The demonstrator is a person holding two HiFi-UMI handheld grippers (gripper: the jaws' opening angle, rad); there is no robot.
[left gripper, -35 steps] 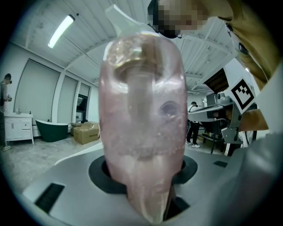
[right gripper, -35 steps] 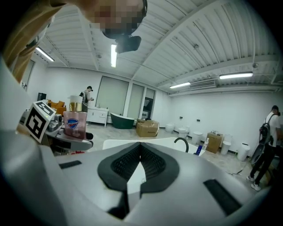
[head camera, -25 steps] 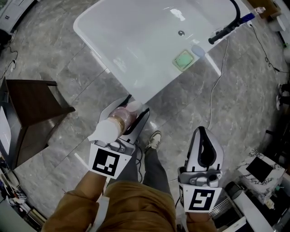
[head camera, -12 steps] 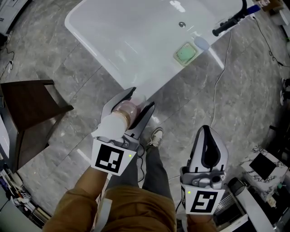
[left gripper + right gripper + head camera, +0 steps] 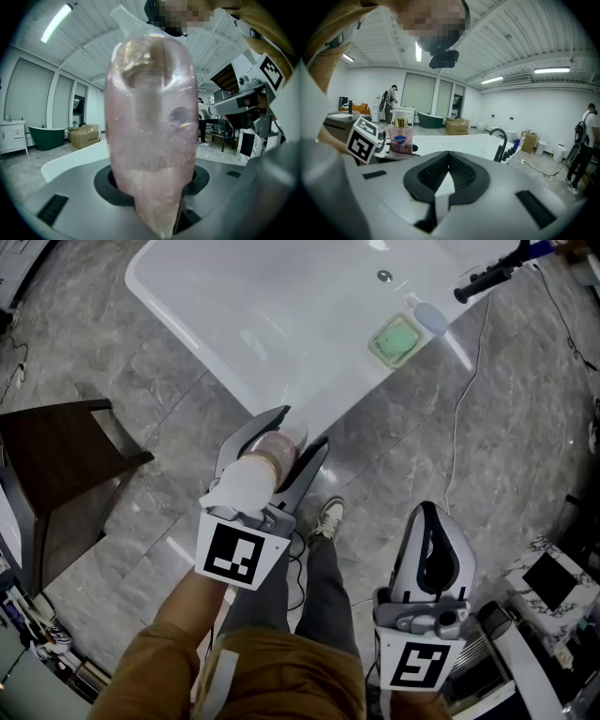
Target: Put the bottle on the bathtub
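A pink pump bottle (image 5: 269,454) with a gold collar and white pump head is clamped upright in my left gripper (image 5: 286,448), just short of the white bathtub's near rim (image 5: 234,390). In the left gripper view the bottle (image 5: 150,126) fills the frame between the jaws. From the right gripper view the same bottle (image 5: 400,137) shows with a blue label, beside the tub (image 5: 459,143). My right gripper (image 5: 431,545) hangs lower right over the floor, jaws pressed together with nothing in them.
A green soap dish (image 5: 396,339) and a blue item (image 5: 432,317) sit on the tub's right rim near a black faucet (image 5: 487,279). A dark wooden stool (image 5: 56,460) stands left. A cable (image 5: 464,418) trails over the grey floor. The person's shoe (image 5: 325,518) is below the tub.
The left gripper with the bottle has moved up and slightly right, closer to the tub rim. The right gripper has dropped slightly in the frame.
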